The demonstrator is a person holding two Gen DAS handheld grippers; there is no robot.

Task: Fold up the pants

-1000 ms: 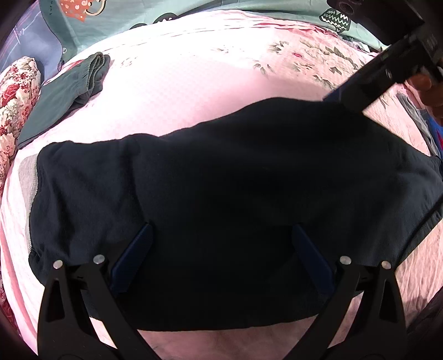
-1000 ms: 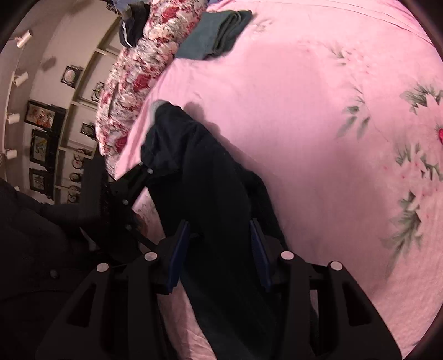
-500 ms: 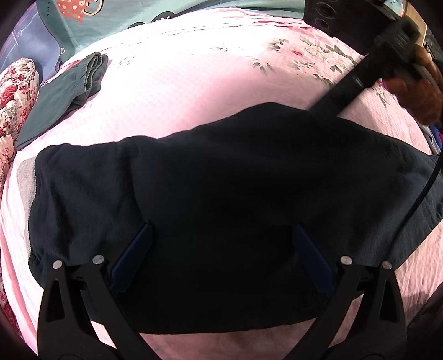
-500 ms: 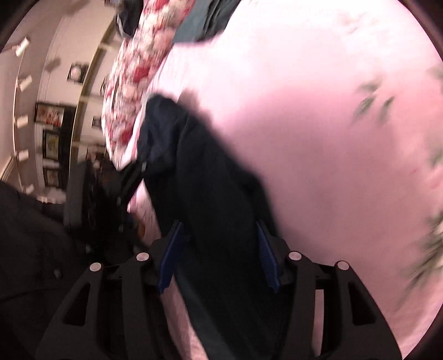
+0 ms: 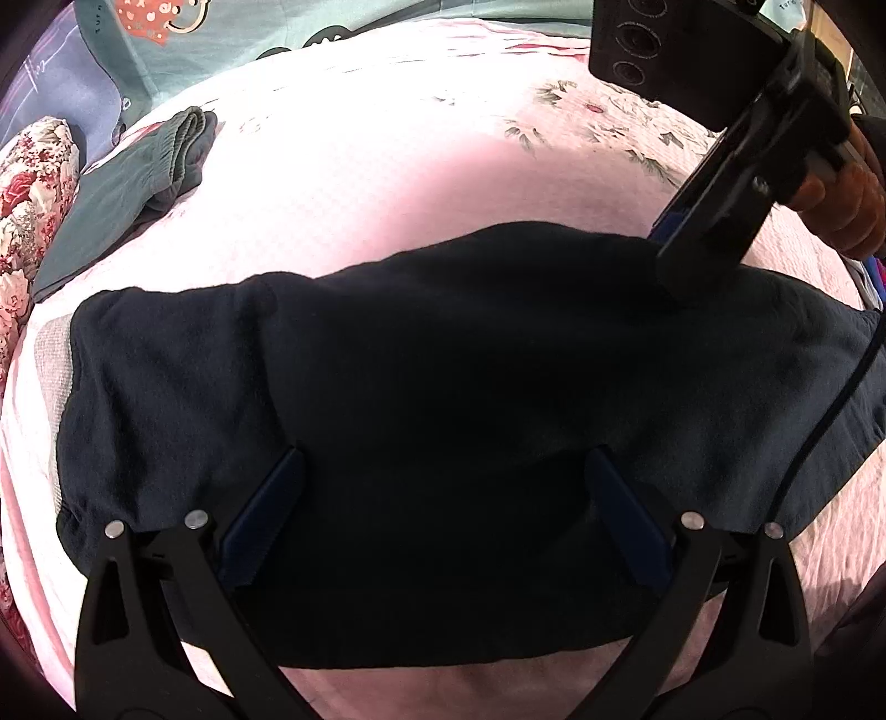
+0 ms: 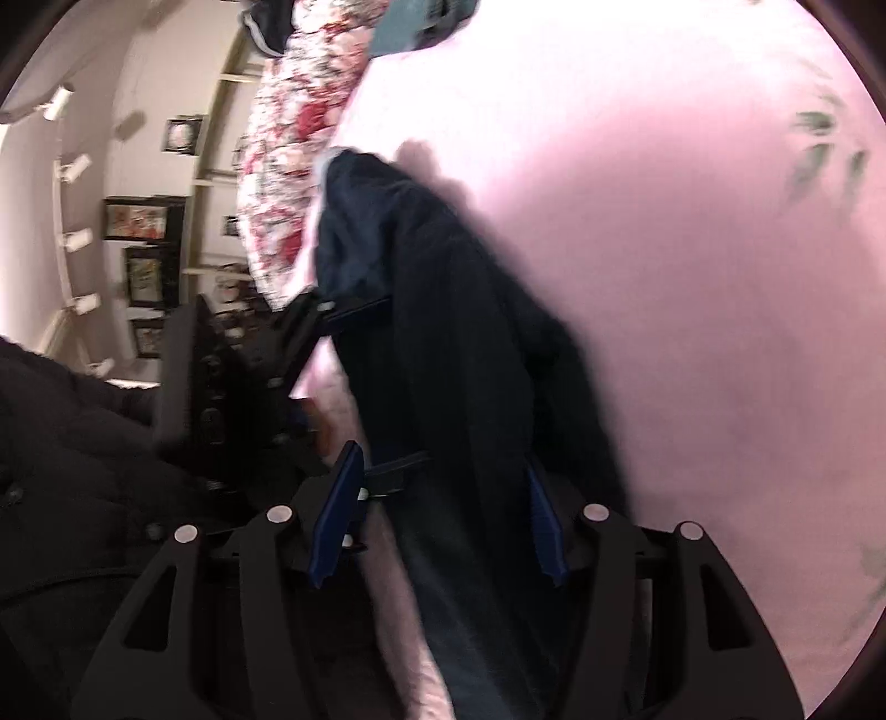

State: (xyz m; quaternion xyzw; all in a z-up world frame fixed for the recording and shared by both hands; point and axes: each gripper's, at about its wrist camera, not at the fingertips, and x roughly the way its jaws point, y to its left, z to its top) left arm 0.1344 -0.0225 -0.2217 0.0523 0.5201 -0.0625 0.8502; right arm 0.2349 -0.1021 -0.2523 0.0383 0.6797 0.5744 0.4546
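Dark navy pants [image 5: 443,376] lie folded lengthwise across the pink bedspread [image 5: 360,183]. My left gripper [image 5: 443,509] is open, its blue pads spread wide over the near edge of the pants. My right gripper [image 6: 437,520] is open too, with the pants' fabric [image 6: 443,332] lying between its pads. In the left wrist view the right gripper [image 5: 703,249] touches the far right edge of the pants. In the right wrist view the left gripper [image 6: 310,332] shows at the pants' other side. The right wrist view is blurred.
A folded green garment [image 5: 138,188] lies at the far left of the bed. A floral pillow [image 5: 27,183] sits at the left edge, and shows in the right wrist view [image 6: 288,155]. A teal patterned cover [image 5: 249,33] lies at the back.
My right gripper has opened wider and tilted up steeper over the pants' far edge. The left gripper has stayed put and open. The pants have barely shifted.
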